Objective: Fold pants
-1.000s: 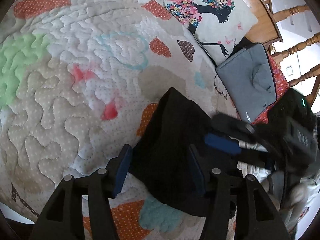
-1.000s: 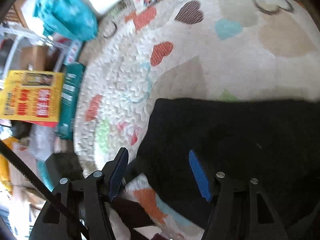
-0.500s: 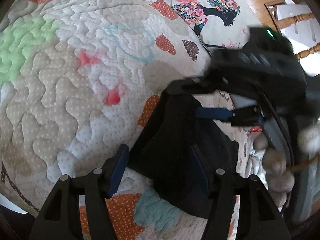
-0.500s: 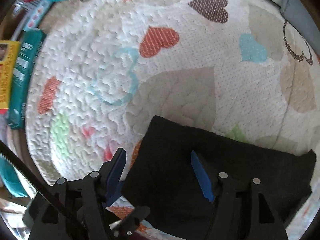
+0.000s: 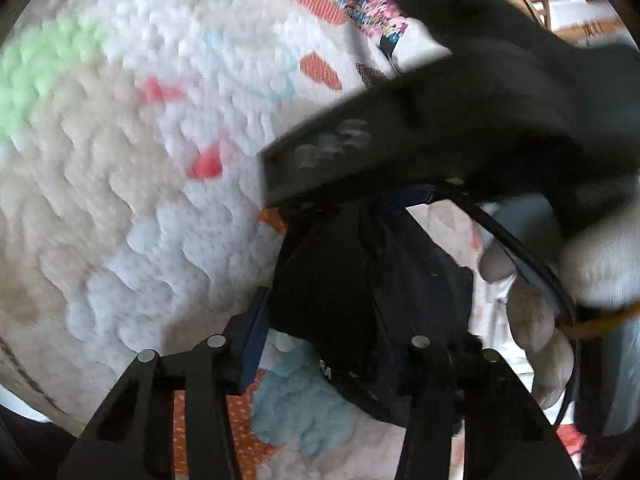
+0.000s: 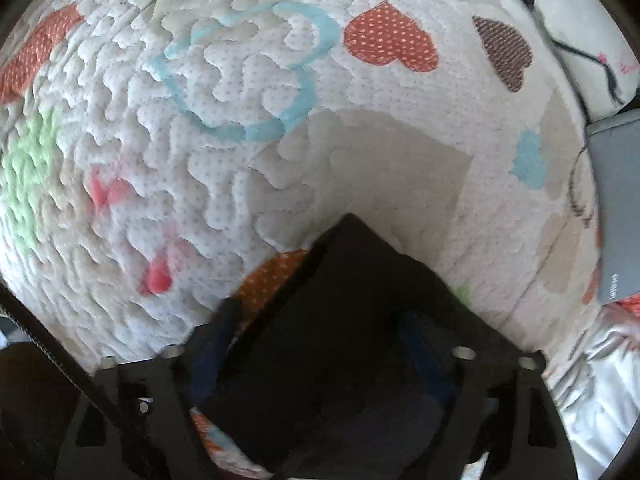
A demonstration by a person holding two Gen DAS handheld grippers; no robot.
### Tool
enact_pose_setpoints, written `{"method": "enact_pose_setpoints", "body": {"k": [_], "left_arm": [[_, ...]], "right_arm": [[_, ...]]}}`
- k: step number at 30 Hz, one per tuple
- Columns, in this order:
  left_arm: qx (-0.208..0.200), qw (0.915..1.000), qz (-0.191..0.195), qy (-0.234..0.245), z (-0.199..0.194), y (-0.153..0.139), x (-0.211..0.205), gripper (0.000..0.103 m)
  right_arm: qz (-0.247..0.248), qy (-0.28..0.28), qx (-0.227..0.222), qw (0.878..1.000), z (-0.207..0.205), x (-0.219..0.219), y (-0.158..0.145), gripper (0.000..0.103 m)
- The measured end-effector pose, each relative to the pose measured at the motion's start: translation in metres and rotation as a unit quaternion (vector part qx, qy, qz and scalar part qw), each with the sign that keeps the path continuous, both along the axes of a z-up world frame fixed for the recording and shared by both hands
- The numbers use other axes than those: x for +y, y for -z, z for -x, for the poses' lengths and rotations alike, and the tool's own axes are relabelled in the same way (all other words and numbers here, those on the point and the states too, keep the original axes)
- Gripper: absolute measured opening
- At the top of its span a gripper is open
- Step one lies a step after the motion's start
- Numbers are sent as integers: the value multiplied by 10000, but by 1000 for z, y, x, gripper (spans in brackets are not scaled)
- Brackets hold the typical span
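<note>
The black pants (image 5: pixel 360 292) lie folded into a small block on the heart-patterned quilt (image 5: pixel 120 208). My left gripper (image 5: pixel 320 344) is open, its blue-padded fingers either side of the block's near edge. My right gripper's body (image 5: pixel 440 120) crosses above the pants in the left wrist view, a bare hand holding it. In the right wrist view the pants (image 6: pixel 360 312) fill the gap between the fingers of my right gripper (image 6: pixel 316 344), which are spread and blurred. Whether the fingers touch the cloth is unclear.
A floral pillow (image 6: pixel 580 20) and a grey laptop sleeve (image 6: pixel 620 208) lie at the quilt's (image 6: pixel 240 80) far right edge. Wooden chair rails (image 5: pixel 580 12) stand beyond the bed. White crumpled fabric (image 6: pixel 592 380) lies at lower right.
My right gripper has swung across over the pants, moving left and closer to the left camera. Both views now sit lower and nearer the folded block.
</note>
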State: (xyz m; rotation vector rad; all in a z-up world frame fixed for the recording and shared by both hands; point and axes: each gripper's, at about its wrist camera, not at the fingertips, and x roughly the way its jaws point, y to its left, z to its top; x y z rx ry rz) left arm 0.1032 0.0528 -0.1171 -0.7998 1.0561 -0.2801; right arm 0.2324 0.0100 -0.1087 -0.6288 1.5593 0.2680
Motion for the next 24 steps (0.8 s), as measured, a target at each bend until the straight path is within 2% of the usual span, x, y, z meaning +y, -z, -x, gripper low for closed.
{"method": "enact_pose_setpoints", "body": {"k": [1, 3, 8, 11, 17, 18, 24], "left_arm": [[3, 9999, 106, 42, 0, 0, 0, 40], [-42, 9997, 192, 164, 1, -3, -3, 36], [-382, 9975, 438, 410, 7, -23, -16, 34], [-669, 9946, 459, 643, 13, -38, -32, 34], [-1013, 9861, 474, 1233, 26, -59, -77, 34], [-1049, 9846, 438, 1325, 29, -61, -86, 34], [-1099, 9763, 423, 1814, 41, -76, -137, 34]], "right_arm": [[-30, -57, -58, 10000, 3, -2, -4, 66], [-241, -140, -71, 9996, 13, -8, -11, 44], [-725, -98, -428, 9964, 37, -24, -44, 22], [-1186, 143, -681, 9905, 54, -50, -70, 16], [-1953, 659, -1164, 9716, 83, -118, -111, 13], [-2072, 715, -1204, 9682, 77, -130, -114, 13], [-2910, 1371, -1580, 9336, 104, -206, -125, 13]]}}
